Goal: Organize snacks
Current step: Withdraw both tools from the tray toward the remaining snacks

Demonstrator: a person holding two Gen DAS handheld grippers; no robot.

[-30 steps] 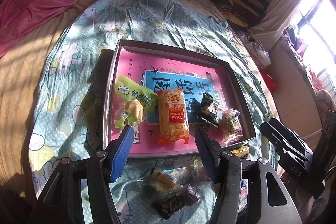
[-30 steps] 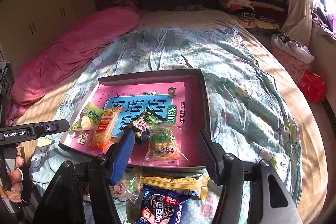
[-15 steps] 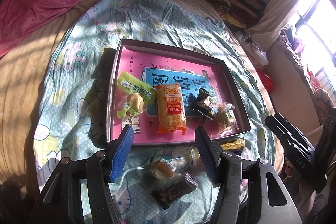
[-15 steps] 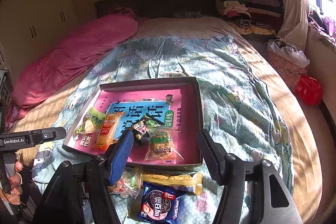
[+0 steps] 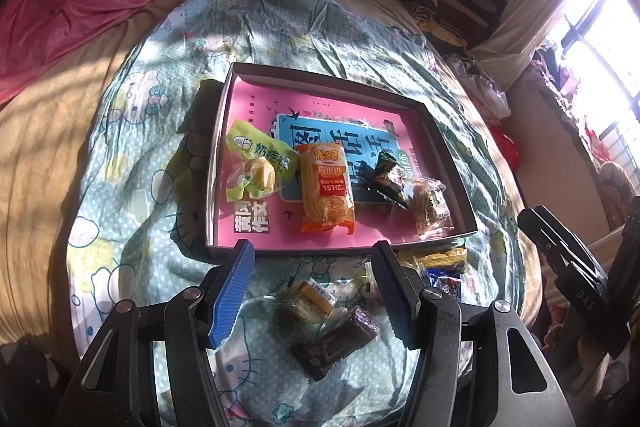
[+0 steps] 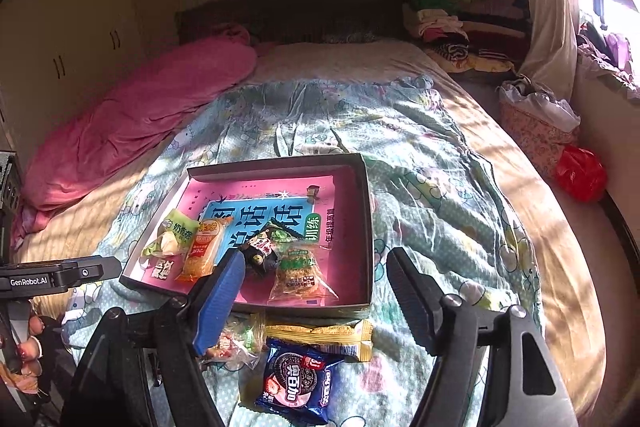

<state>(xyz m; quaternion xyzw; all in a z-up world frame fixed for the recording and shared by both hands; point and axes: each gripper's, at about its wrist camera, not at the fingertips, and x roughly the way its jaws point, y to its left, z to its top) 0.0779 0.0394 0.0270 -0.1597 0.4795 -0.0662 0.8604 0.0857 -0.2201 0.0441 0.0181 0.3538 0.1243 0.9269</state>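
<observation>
Ahead of me a rumpled pale-green cartoon-print bedsheet (image 6: 400, 163) covers the bed, a bunched pink quilt (image 6: 132, 115) along its left edge. A dark headboard (image 6: 296, 7) stands behind, folded clothes (image 6: 452, 35) piled right, a red plastic bag (image 6: 580, 173) below the curtain (image 6: 548, 11).

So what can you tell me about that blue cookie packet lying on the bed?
The cookie packet is a glossy blue plastic wrapper picturing a dark sandwich cookie, with white lettering and a pink patch. It looks sealed and lies flat on the quilt, outside the tray, its upper edge against a yellow packet. The right gripper hangs open above it, not touching.
</observation>
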